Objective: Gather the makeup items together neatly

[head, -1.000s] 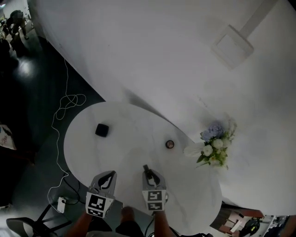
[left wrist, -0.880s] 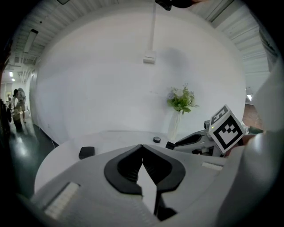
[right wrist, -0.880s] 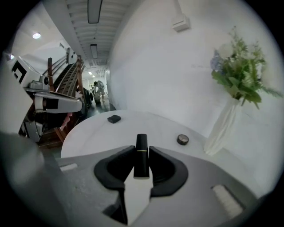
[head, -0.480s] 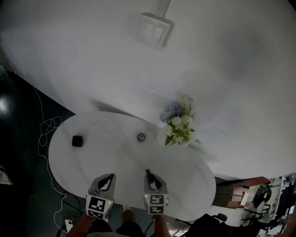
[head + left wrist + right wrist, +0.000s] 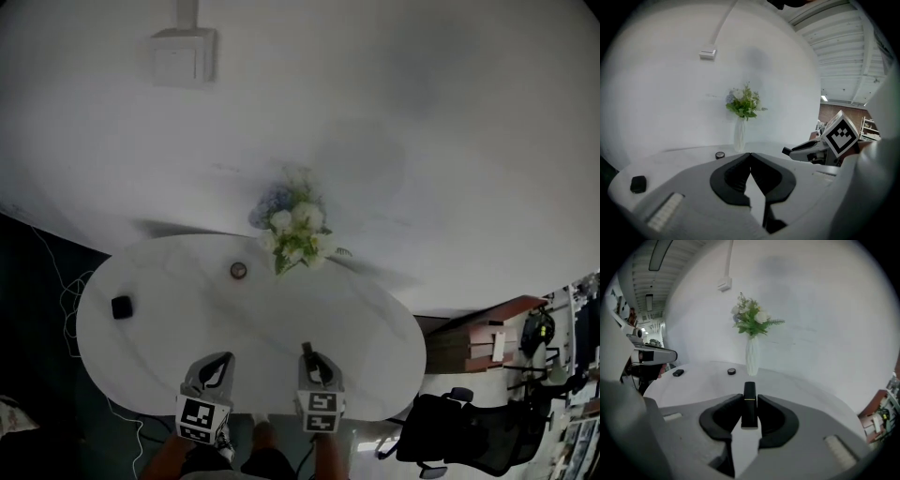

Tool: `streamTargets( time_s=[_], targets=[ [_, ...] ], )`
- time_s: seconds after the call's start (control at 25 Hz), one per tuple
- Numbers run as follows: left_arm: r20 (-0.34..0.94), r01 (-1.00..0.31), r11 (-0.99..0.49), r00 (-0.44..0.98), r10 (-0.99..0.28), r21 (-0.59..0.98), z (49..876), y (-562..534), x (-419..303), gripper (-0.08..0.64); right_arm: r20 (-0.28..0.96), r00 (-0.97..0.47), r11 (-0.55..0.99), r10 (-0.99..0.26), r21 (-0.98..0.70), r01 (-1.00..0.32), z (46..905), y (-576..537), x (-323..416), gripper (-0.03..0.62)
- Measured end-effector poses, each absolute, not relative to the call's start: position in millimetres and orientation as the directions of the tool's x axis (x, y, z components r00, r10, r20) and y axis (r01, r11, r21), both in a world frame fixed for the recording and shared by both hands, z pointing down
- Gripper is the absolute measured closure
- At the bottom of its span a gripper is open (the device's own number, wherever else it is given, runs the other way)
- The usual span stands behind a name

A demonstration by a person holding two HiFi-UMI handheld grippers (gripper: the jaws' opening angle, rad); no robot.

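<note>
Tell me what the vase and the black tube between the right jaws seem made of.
The vase looks matte white, faintly ribbed: ceramic or plastic, can't tell. The black tube is smooth, slightly shiny, with a thin gold band: probably plastic.

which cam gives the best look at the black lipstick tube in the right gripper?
Right gripper view: the lipstick tube sits dead centre, gold band visible, clamped between the jaws. Head view shows only its dark tip beyond the right gripper. Left gripper view catches just a small dark end, side-on.
</note>
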State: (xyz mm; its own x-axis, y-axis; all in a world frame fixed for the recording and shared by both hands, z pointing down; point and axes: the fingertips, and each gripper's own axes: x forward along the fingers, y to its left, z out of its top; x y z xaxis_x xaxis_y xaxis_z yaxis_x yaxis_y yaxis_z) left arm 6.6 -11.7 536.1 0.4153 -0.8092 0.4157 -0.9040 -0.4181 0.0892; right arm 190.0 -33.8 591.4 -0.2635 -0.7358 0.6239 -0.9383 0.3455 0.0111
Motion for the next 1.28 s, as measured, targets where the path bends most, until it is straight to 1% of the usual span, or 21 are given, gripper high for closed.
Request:
streamTargets(
  time_s=[0.4,0.68,0.96,1.28],
  targets=[
    [0.440,-0.822,-0.562,0.539,-0.718,0.091,556,-18,80,0.549,0.649,-0.102,0.130,-0.754,-0.005,-0.991,613,-11,272,0.488],
    [0.480,-0.776,-0.622,0.587,-0.652,0.105,579,-21,119,0.549,0.689,-0.029,0.016,-0.724,-0.025,-1.000,645,4,314,0.488],
    [0.524,-0.758,-0.642,0.595,-0.609,0.115,606,-18,136,0.549,0.724,-0.003,-0.039,-0.690,-0.042,-0.998,683,12,333,0.488],
    [0.554,-0.758,-0.640,0.590,-0.587,0.129,630,-15,145,0.549,0.744,0.006,-0.057,-0.669,-0.043,-0.997,710,15,342,0.488]
  ],
)
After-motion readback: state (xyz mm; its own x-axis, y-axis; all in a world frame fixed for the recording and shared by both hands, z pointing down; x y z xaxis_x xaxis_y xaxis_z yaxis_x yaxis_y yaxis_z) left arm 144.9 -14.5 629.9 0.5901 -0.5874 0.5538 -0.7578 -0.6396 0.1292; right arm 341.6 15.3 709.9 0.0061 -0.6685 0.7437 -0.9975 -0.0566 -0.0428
